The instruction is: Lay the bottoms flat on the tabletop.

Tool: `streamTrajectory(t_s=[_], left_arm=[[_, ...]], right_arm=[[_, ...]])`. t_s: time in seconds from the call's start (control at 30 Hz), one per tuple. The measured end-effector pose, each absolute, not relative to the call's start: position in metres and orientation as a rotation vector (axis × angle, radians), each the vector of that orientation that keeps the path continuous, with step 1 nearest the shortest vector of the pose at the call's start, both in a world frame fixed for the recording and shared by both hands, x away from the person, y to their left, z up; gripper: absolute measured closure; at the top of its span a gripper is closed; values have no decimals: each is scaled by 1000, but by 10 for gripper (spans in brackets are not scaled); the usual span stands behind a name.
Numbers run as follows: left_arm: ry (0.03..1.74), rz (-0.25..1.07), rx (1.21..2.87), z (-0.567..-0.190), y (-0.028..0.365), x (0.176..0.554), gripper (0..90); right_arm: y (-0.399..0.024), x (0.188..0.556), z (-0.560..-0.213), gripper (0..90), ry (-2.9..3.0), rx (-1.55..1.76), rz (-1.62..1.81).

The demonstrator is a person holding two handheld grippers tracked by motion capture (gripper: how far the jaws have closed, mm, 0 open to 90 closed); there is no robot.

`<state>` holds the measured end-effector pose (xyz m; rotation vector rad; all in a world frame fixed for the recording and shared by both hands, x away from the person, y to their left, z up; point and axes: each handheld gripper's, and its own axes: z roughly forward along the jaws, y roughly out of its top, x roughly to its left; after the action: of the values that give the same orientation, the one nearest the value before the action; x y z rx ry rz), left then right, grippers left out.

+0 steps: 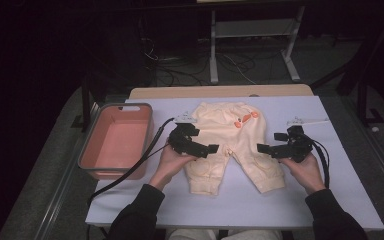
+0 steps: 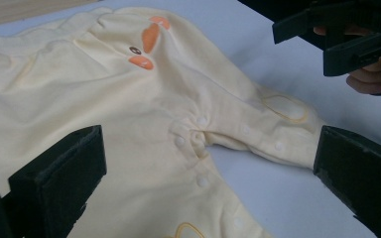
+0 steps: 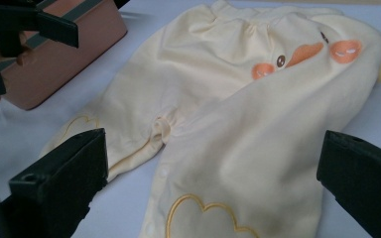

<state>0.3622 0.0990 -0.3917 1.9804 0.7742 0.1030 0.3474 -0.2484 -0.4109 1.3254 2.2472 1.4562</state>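
Pale yellow baby trousers with an orange duck print lie flat on the white table, waistband far, legs toward me. Snap buttons run along the inner seam. My left gripper hovers over the trousers' left leg, jaws wide open with nothing between them. My right gripper is by the right leg, also open and empty. The left gripper view looks over the crotch and right leg, with the right gripper beyond. In the right gripper view the trousers lie between the jaws.
A salmon-coloured bin stands at the table's left edge, also seen as the bin in the right gripper view. Cables trail from both grippers. Beyond the table are a dark floor, wires and a metal frame.
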Motion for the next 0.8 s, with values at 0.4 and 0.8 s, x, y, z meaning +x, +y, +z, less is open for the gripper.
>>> streamTrajectory(t_s=[0.4,0.8], left_arm=[[810,87,1961,-399,117,352,1],[782,72,2010,-406,110,337,1]], right_arm=[[-242,332,-417,0,2300,1297,1440],[-238,314,-423,0,2365,1262,1417]])
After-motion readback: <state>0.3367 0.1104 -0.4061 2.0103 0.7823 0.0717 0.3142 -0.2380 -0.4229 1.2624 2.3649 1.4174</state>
